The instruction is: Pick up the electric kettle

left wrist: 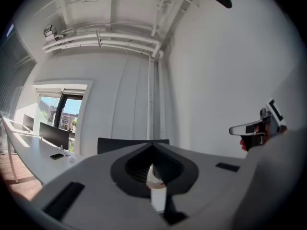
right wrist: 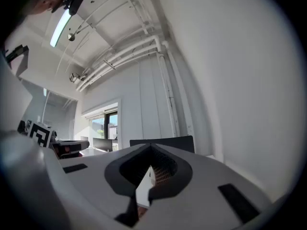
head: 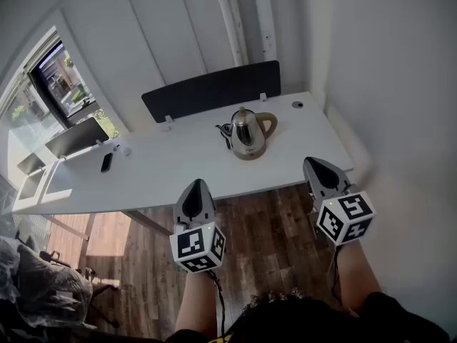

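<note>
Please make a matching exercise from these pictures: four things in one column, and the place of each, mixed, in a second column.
Things: 1 electric kettle; 2 black phone; 3 dark partition panel; 4 right hand-held gripper.
Places: A along the table's far edge; B held in the air, near the person; C on the table's left part; D upright near the table's middle.
Pairs: 1-D, 2-C, 3-A, 4-B.

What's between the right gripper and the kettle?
Only bare desk top, in the head view. Nothing stands between the right gripper and the kettle.
</note>
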`<state>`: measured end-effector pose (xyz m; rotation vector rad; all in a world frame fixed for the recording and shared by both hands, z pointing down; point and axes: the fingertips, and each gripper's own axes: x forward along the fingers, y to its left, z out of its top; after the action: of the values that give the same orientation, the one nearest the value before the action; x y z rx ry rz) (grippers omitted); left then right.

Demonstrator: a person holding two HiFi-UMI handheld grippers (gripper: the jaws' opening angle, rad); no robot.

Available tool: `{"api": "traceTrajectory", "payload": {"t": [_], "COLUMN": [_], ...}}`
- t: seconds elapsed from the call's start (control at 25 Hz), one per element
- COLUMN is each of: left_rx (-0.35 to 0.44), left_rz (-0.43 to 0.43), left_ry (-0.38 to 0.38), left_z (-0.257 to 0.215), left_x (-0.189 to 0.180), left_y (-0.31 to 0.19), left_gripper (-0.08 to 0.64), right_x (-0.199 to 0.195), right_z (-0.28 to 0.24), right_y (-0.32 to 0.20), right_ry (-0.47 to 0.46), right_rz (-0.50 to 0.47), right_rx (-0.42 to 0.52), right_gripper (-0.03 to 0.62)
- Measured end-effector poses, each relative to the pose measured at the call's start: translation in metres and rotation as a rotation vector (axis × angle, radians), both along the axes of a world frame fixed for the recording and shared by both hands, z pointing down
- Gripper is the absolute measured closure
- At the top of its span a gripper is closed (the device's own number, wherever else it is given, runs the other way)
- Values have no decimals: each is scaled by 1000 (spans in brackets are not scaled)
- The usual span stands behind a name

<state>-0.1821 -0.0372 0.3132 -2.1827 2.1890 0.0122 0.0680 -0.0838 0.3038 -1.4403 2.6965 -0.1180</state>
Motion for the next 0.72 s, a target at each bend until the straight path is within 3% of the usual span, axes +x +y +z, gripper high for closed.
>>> {"api": "traceTrajectory", "payload": {"t": [0.72], "left_rx": [-21], "left_rz": [-23], "left_ry": [2], "left_z": [9], "left_x": [7], "left_y": [0], "left_gripper": [558], "right_x": [8], "right_z": [6], "right_y": [-8], "right_ry": [5], "right_rz": [-23], "right_rx": [-7], "right_gripper": [588]}}
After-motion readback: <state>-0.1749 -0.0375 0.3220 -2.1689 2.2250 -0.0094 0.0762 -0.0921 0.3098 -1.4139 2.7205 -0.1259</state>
